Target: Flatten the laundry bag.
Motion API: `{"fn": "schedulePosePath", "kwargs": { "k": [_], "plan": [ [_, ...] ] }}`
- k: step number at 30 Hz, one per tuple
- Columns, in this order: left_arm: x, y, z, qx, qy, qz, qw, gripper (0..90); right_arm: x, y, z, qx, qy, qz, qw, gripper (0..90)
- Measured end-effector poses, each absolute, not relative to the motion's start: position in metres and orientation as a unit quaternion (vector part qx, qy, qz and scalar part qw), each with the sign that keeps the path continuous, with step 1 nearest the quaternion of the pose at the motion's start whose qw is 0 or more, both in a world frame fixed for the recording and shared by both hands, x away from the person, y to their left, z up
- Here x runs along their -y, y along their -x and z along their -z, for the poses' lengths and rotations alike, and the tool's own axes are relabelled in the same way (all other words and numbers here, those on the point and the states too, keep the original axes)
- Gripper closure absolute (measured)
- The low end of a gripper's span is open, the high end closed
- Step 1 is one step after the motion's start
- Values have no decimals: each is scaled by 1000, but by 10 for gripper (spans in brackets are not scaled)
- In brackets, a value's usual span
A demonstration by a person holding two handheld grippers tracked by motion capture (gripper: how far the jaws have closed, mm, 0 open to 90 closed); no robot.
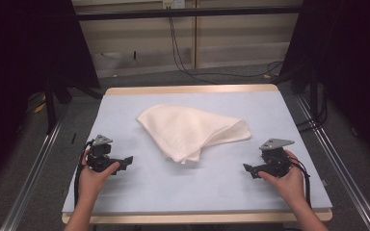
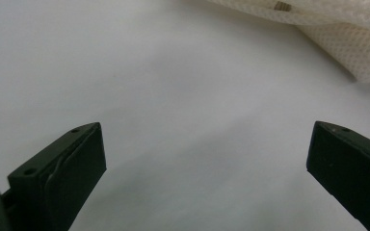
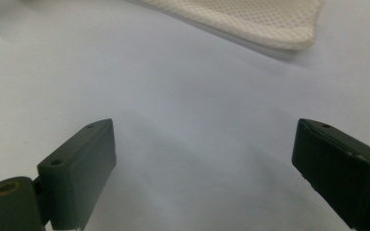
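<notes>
So far, little of the work appears to have been done. The worktop, covered in a pale blue sheet, is seen from above with a single white cloth lying a little beyond its middle. The cloth is loosely folded over on itself into a rough fan shape, with uneven edges and a doubled corner pointing toward the person's side; it is judged not to be neatly folded or spread flat, so whichever of these is intended is left to be done.

The left hand-held gripper is held low over the worktop at the near left, well apart from the cloth, its jaws pointing inward toward the middle. In the left gripper view its jaws are seen spread wide with nothing between them, and a textured edge of the cloth is seen ahead at the upper right. The right hand-held gripper is held likewise at the near right, also clear of the cloth. Its jaws are seen wide apart and empty in the right gripper view, with a rounded corner of the cloth lying ahead.

No grasp has been made; approach, gripping and handling of the cloth are all judged to remain.
</notes>
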State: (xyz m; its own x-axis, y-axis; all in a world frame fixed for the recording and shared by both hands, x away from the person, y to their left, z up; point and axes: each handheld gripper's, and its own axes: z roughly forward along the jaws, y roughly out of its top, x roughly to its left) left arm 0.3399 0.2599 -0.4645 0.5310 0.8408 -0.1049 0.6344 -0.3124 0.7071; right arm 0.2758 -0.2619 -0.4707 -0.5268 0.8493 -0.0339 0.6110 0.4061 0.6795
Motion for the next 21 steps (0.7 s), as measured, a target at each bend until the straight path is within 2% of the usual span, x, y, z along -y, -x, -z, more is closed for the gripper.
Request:
{"fn": "schedulePosePath", "kwargs": {
  "k": [11, 21],
  "plan": [
    [-252, -340, 462, -447, -806, -126, 367, 11, 237, -284, 461, -828, -421, -329, 169, 94],
    [-224, -342, 462, -427, -816, -105, 374, 39, 202, -296, 453, -848, -366, -352, 151, 204]
  ]
}}
